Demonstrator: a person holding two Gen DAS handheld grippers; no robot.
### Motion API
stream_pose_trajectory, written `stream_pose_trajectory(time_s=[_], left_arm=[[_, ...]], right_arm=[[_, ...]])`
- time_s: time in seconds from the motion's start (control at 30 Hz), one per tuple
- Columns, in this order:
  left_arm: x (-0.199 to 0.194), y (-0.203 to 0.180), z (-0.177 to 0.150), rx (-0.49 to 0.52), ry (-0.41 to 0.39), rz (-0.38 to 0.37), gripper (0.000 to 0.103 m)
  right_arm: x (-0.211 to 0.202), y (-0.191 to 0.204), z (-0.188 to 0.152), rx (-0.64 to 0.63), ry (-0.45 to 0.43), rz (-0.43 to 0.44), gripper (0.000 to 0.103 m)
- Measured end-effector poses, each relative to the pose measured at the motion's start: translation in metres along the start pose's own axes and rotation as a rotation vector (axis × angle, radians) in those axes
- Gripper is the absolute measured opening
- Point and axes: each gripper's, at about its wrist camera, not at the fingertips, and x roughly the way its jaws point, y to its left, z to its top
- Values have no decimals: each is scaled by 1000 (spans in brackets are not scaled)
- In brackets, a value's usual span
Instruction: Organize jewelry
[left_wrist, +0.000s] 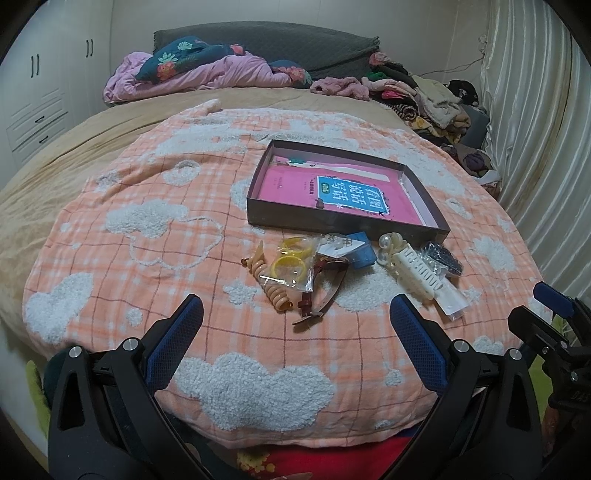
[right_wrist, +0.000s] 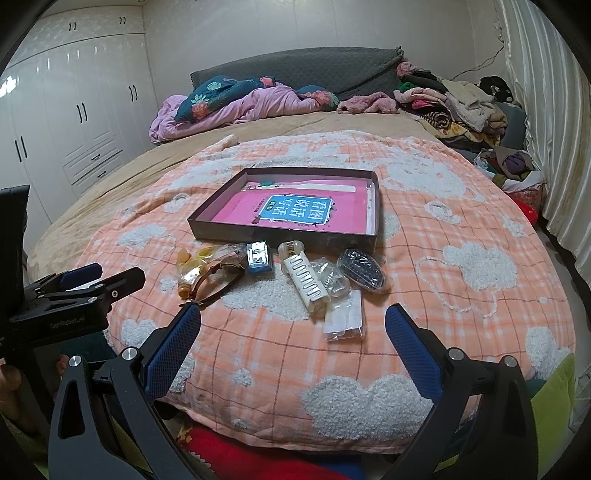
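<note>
A shallow dark box (left_wrist: 317, 220) (right_wrist: 266, 230) with a pink booklet inside lies on an orange checked blanket. In front of it lies a row of accessories: a tan spiral hair tie (left_wrist: 275, 291), bagged yellow rings (left_wrist: 291, 264), a brown strap (left_wrist: 321, 291) (right_wrist: 216, 282), a small blue box (left_wrist: 360, 251) (right_wrist: 260, 256), a cream hair clip (left_wrist: 415, 273) (right_wrist: 304, 280), a dark beaded clip (left_wrist: 443, 258) (right_wrist: 364, 269). My left gripper (left_wrist: 295, 314) is open and empty, short of the hair tie and strap. My right gripper (right_wrist: 293, 323) is open and empty, short of the cream clip.
The blanket (left_wrist: 207, 229) covers the near part of a bed. Pink bedding (left_wrist: 192, 75) and a heap of clothes (left_wrist: 428, 96) lie at the far end. White wardrobes (right_wrist: 66, 122) stand left, a curtain (right_wrist: 546, 110) right. The right gripper shows at the left view's right edge (left_wrist: 550, 332).
</note>
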Motion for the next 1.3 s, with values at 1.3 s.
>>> stream_pose_trajectory(time_s=[1.3], left_arm=[[58,34,13,25,112,-136,95]], right_arm=[[79,-17,26,-58,105,84,99]])
